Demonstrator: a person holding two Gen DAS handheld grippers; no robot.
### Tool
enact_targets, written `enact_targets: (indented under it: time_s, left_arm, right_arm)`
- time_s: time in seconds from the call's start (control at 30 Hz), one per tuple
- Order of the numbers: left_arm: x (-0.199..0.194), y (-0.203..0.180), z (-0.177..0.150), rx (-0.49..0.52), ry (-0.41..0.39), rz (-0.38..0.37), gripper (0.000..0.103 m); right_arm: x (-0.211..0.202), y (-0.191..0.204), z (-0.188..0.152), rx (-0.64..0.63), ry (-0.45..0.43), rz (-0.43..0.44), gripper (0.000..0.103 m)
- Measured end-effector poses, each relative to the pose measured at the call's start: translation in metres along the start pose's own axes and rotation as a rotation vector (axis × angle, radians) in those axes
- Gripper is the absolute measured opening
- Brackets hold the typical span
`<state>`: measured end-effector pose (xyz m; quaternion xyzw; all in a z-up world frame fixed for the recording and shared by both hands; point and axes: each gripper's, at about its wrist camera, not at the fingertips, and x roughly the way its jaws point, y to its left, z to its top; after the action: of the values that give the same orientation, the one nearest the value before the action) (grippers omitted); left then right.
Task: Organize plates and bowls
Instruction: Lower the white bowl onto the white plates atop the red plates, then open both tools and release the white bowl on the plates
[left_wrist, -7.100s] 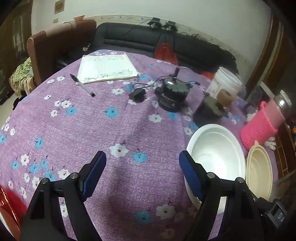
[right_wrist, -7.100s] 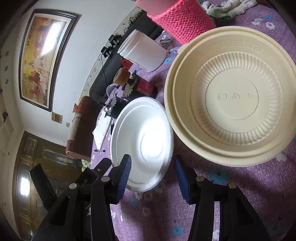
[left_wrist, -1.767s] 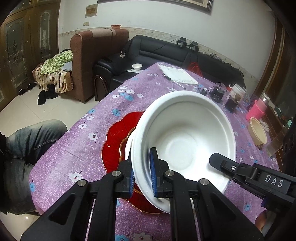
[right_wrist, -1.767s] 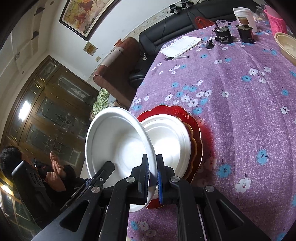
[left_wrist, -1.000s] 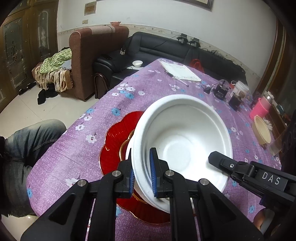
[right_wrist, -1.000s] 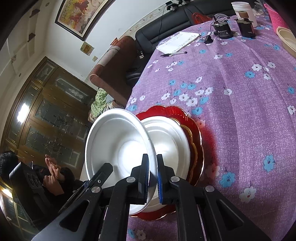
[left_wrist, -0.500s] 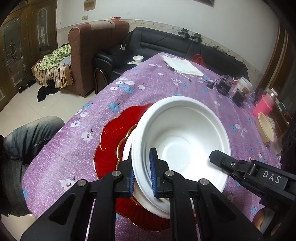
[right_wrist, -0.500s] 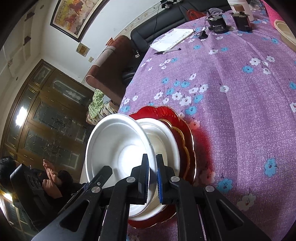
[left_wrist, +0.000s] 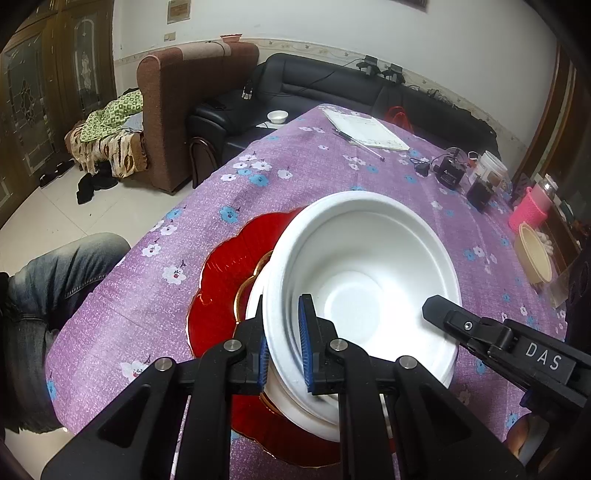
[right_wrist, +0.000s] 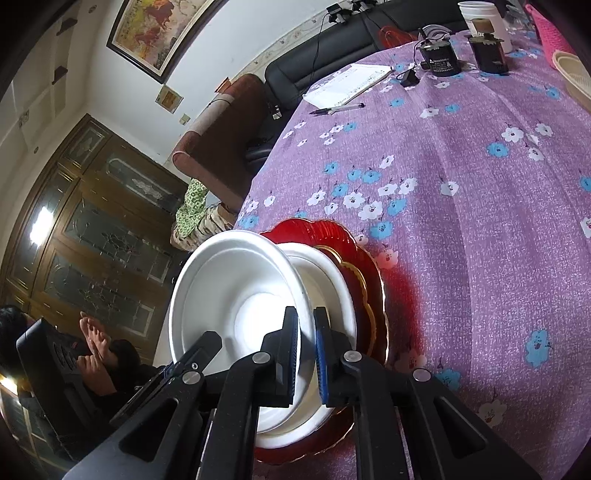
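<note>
Purple floral cloth covers the surface (left_wrist: 332, 173); a brown armchair (left_wrist: 195, 107) and a black sofa (left_wrist: 332, 92) stand behind it.

Left gripper (left_wrist: 283, 341): blue-padded fingers (left_wrist: 306, 347) pinch the near rim of the white foam bowl (left_wrist: 362, 273), one pad inside, one outside. Right gripper (right_wrist: 306, 356): fingers pinch the opposite rim of the same bowl (right_wrist: 229, 295), wall squeezed between the pads. In the left wrist view its black body with "DAS" lettering enters from 4 o'clock and covers that part of the rim.

The bowl is tilted above the stack at the near edge of the surface: a white plate (right_wrist: 332, 280) under it, then a gold-rimmed piece (right_wrist: 364, 291), then the red scalloped plate (left_wrist: 229, 273) at the bottom. Cannot tell whether the bowl's base touches the white plate; the contact zone is hidden by the bowl and fingers. The gold-rimmed piece shows only as an edge.

At 2 o'clock from the stack, well apart: beige bowl (left_wrist: 533, 258), partly cut off in the right wrist view, beside a pink knitted sleeve (left_wrist: 528, 210). Notebook (right_wrist: 351, 85) and pen (right_wrist: 338, 108) lie at 12 o'clock, far side. A seated person's jeans (left_wrist: 48, 273) show at 9 o'clock; upper body out of frame.
</note>
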<state>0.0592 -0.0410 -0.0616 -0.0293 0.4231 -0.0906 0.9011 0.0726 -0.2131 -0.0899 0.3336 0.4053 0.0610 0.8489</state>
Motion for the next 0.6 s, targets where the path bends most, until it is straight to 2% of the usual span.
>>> enact_targets:
  time_s: [0.6]
  left_arm:
    - [-0.0037,-0.0016,0.0021,0.033,0.004,-0.022,0.019]
  right_arm:
    - [-0.0033,0.0048,-0.0007,-0.041,-0.028,-0.038,0.011]
